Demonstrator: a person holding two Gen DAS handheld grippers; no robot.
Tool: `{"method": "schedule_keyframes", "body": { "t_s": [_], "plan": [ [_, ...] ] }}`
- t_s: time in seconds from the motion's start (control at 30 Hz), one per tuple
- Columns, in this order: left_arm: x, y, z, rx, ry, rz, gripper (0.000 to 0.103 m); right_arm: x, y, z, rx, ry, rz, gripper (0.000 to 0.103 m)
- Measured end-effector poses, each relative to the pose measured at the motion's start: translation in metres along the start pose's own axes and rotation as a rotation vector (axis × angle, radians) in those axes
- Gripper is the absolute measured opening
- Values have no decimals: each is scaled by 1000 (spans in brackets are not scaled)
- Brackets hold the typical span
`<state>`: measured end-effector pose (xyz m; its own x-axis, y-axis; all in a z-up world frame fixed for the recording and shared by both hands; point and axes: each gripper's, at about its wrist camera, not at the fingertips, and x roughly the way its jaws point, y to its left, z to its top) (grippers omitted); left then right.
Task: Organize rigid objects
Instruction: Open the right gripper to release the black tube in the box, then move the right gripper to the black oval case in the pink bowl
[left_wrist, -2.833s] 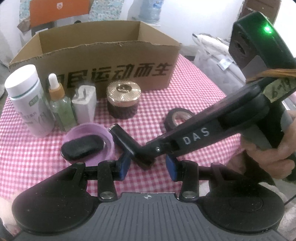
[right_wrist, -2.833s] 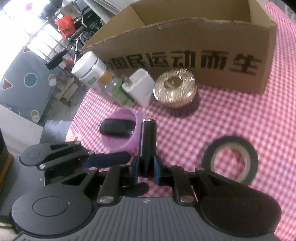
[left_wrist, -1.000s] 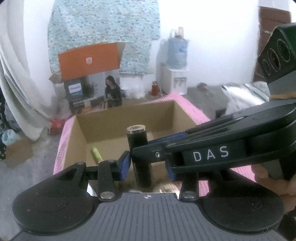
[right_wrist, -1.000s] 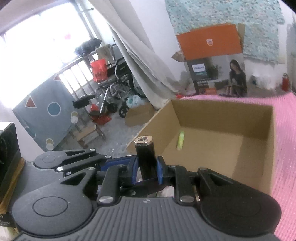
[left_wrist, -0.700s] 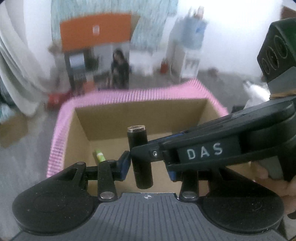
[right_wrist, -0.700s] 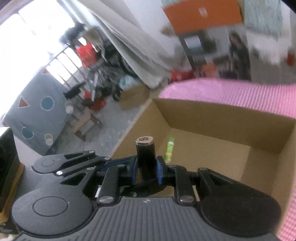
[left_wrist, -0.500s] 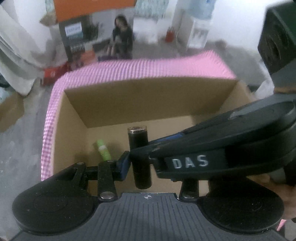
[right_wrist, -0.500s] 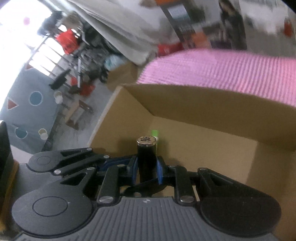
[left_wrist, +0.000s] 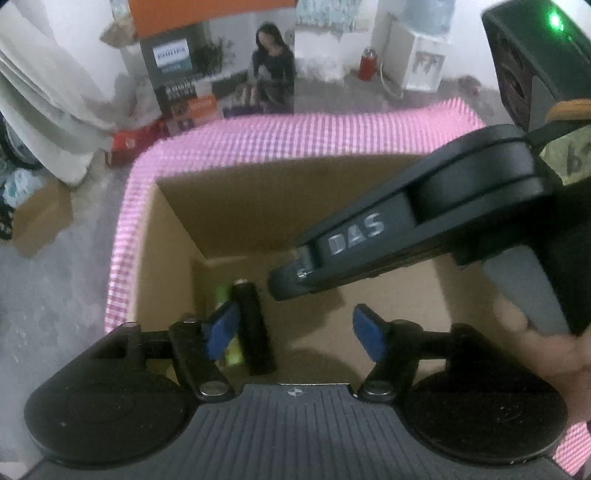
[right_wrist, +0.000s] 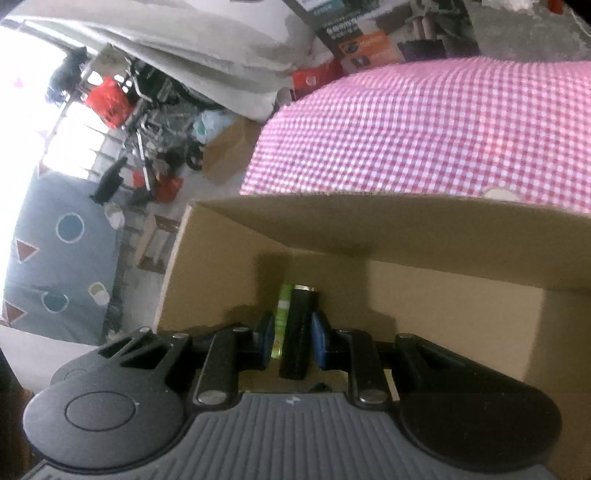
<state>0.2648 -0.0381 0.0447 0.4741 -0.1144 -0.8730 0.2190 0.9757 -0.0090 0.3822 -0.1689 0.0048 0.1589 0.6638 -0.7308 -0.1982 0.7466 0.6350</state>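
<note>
Our left gripper (left_wrist: 295, 328) has just been opening and its 2 blue pads now stand apart, the black cylinder (left_wrist: 255, 328) lying just beside the left pad, no longer pinched. Our right gripper (right_wrist: 293, 332) is clamped on that same cylinder. Both reach down into the cardboard box (left_wrist: 236, 206), where a green tube (right_wrist: 282, 317) lies alongside the cylinder.
</note>
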Motion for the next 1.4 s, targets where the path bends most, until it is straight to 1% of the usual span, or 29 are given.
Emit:
{"method": "schedule_keyframes", "body": {
  "t_s": [0.03,0.1,0.27,0.3,0.37,0.4,0.47,0.6,0.7,0.8,0.9,1.03,1.1,1.23,1.27,1.3,1.37,1.4],
  "plan": [
    [-5,0,1,-5,-17,-4,71,-7,1,-2,0,-12,5,24],
    [-20,-1,-1,-17,-58,-15,76,-21,5,-7,-12,-37,14,24],
    [-67,-7,-12,-39,-189,-48,88,-75,15,-38,-61,-127,36,25],
    [-76,-8,-15,-45,-217,-56,91,-85,19,-45,-71,-147,45,26],
    [-92,-12,-23,-60,-273,-82,93,-111,22,-64,-84,-211,77,36],
    [-99,-14,-26,-60,-299,-88,95,-123,23,-74,-89,-241,95,37],
    [-114,-23,-38,-45,-345,-95,97,-144,23,-90,-91,-288,125,37],
    [-131,-35,-62,-46,-396,-120,97,-182,21,-132,-100,-381,161,38],
    [-142,-41,-83,-53,-420,-152,98,-198,17,-164,-104,-431,170,46],
    [-147,-47,-104,-43,-429,-149,98,-207,11,-195,-102,-451,163,47],
    [-146,-51,-127,-42,-420,-132,98,-207,2,-223,-78,-444,174,47],
    [-138,-52,-163,-49,-386,-113,97,-193,-10,-254,-22,-430,197,47],
    [-130,-49,-179,-51,-353,-98,96,-180,-14,-265,13,-411,212,47],
    [-114,-43,-206,-54,-297,-25,89,-146,-24,-278,118,-338,277,47],
    [-110,-42,-212,-52,-280,-9,84,-135,-25,-278,144,-317,293,47],
    [-105,-40,-215,-51,-266,0,82,-125,-26,-278,164,-290,305,47],
    [-97,-34,-218,-55,-241,-5,82,-105,-23,-280,191,-237,330,47],
    [-92,-31,-219,-58,-224,-23,82,-95,-21,-278,204,-208,339,47]
  ]
}}
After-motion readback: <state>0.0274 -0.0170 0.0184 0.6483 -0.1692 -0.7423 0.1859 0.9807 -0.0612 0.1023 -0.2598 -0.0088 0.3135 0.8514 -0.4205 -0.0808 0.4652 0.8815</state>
